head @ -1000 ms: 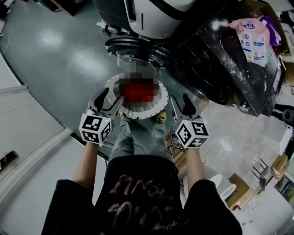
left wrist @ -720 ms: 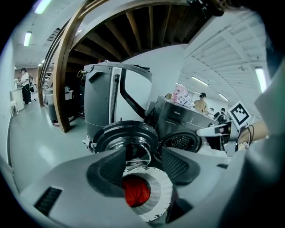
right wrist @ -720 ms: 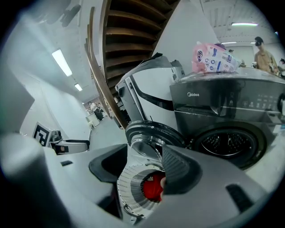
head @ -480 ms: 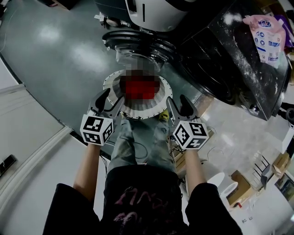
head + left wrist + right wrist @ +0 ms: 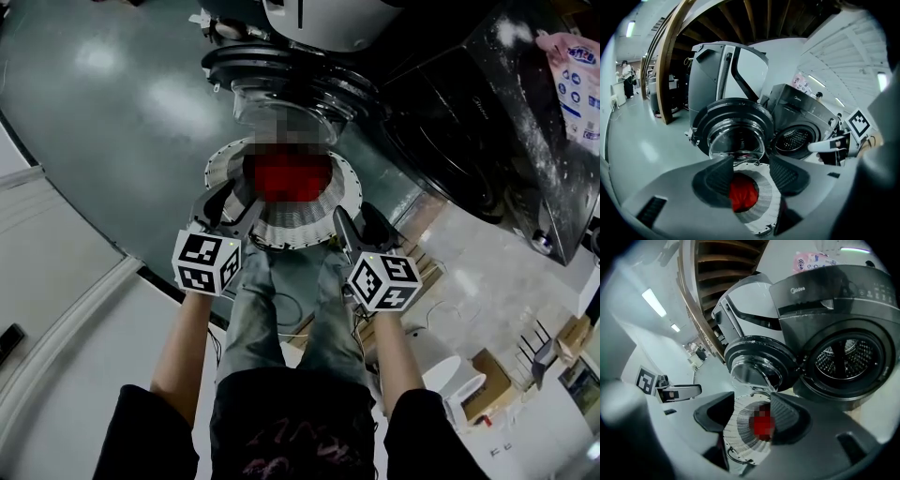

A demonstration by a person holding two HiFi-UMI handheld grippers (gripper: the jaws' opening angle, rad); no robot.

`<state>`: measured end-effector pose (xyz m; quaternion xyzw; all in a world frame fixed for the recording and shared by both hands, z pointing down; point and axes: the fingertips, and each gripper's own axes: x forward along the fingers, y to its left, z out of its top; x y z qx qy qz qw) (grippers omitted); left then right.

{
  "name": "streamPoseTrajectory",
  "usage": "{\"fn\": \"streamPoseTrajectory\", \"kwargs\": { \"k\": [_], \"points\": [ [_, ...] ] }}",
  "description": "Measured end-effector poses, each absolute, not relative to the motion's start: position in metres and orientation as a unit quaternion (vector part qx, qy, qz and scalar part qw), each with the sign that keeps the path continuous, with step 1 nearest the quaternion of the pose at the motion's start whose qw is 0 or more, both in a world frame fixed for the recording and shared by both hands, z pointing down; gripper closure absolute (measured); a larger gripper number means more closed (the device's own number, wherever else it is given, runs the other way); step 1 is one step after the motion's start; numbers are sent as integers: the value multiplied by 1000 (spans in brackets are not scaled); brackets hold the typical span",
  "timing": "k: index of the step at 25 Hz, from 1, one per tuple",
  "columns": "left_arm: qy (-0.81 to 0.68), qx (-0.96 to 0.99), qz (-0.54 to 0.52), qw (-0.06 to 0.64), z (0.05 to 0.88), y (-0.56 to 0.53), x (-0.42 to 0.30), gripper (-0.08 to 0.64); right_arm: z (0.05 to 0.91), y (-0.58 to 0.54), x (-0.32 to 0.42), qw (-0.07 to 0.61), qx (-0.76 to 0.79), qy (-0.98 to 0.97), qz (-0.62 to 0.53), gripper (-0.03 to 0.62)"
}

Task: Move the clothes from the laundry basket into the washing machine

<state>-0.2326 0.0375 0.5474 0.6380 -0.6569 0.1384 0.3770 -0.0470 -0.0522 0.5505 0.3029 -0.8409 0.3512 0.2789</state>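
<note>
The left gripper (image 5: 230, 206) hangs over the near left rim of the laundry basket (image 5: 349, 180). Its jaws are spread, though they have just been closing a little, and nothing is between the pads. The left gripper view (image 5: 750, 171) shows only the basket (image 5: 768, 201) beyond the gap. The right gripper (image 5: 359, 223) is at the near right rim, jaws also spread and pinching nothing. In its own view (image 5: 752, 416) the basket (image 5: 738, 432) lies beyond the open pads. Whether either gripper touches the rim cannot be told.

The basket is round, white and ribbed, and stands on the grey floor (image 5: 112, 122) just in front of the person's legs (image 5: 253, 309). Inside it lies a bundle of red clothes (image 5: 286, 178), seen low in the bowl from the left gripper view (image 5: 742, 194) and partly masked in the right one (image 5: 761, 423).

Just beyond the basket the washing machine (image 5: 459, 131) stands with its round glass door (image 5: 291, 84) swung fully open toward the basket. The right gripper view shows the door (image 5: 757, 364) and, beside it, the mouth of the drum (image 5: 843, 359) with its perforated metal wall. A pink detergent bag (image 5: 813, 261) lies on top of the machine.
</note>
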Motion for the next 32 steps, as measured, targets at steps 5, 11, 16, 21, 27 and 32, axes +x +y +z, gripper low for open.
{"fn": "streamPoseTrajectory", "kwargs": {
  "k": [5,11,16,21,27,32],
  "points": [
    [-653,632,140,394,588,37,-231,314,589,-52,-55,287,303,-834,361,348],
    [-648,626,142,409,644,35,-229,318,644,-50,-58,298,313,-819,378,348],
    [-645,625,149,414,698,29,-229,319,700,-47,-56,318,315,-808,383,348],
    [-642,619,157,424,749,30,-227,319,748,-46,-58,327,320,-801,386,348],
    [-636,618,166,432,804,25,-228,319,803,-47,-70,344,318,-796,384,347],
    [-627,620,179,435,850,14,-229,319,856,-49,-76,368,316,-787,382,344]
  ]
}}
